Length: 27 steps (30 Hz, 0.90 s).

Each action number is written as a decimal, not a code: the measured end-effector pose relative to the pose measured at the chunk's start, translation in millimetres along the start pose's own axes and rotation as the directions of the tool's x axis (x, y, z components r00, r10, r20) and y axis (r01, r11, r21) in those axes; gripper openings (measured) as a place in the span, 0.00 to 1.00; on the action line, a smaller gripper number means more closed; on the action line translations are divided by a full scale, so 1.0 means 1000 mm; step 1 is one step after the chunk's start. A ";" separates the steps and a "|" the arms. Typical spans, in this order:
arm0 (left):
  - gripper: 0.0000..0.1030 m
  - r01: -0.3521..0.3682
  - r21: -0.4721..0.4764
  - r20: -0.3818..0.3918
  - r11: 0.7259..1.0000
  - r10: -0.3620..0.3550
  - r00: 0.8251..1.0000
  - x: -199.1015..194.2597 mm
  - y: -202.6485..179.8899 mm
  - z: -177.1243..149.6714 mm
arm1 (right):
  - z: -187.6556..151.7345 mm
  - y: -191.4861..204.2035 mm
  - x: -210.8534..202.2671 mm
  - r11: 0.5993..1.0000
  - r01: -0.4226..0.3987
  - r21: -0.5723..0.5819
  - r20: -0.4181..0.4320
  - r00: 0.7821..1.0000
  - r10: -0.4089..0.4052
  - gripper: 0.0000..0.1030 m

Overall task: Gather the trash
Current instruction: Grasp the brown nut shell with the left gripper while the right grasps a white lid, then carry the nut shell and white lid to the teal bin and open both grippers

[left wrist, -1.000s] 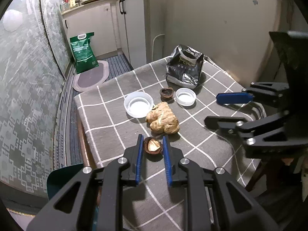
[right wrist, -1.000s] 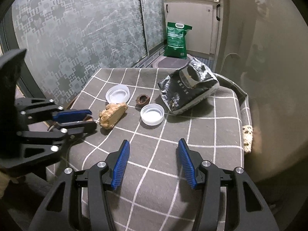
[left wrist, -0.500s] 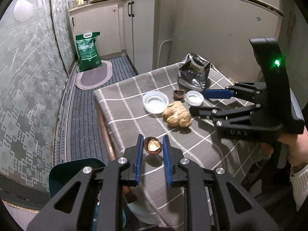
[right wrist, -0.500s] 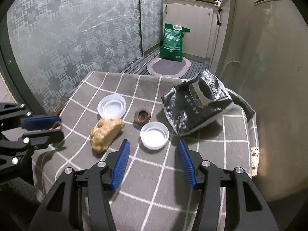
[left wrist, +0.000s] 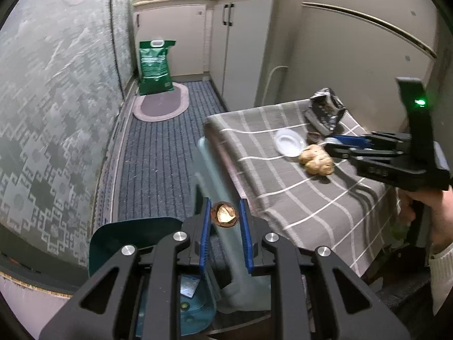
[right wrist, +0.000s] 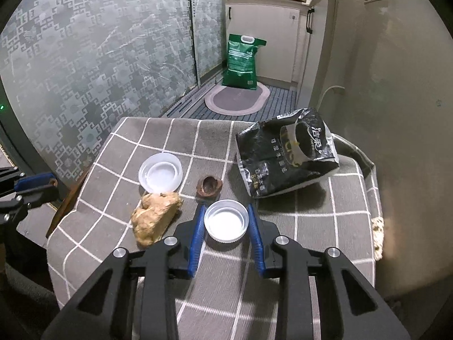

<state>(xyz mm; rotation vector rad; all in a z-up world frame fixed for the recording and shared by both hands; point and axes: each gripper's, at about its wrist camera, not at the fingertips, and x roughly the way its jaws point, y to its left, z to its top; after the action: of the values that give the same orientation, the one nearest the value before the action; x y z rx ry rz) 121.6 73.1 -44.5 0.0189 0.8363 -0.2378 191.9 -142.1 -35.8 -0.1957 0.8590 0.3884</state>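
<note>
Narrow kitchen, checked tablecloth at 3 o'clock. Left view: left gripper clenched on a walnut shell, light, brittle, held across its rim; it has swung off the table toward the teal bin at 7 o'clock. Right view: right gripper, released, now straddles the white cap, having advanced since half a second ago; light, stiff, best pinched across its ribbed edge.

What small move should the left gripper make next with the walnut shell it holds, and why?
Probably lower it a little over the teal bin and then open. The left gripper is shut on the walnut shell, already off the table, with the bin's open mouth just below and to its left.
</note>
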 end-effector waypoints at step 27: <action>0.21 -0.110 -0.120 -0.139 0.987 0.094 0.986 0.014 0.103 -0.065 | 0.040 0.137 -0.021 0.961 -0.215 -0.175 0.046 0.973 0.226 0.29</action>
<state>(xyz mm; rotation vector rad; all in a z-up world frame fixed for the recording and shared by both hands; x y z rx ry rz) 105.6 177.9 -106.6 -0.0418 0.9793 -0.0868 151.5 -10.0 3.6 -0.2431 0.7852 0.6749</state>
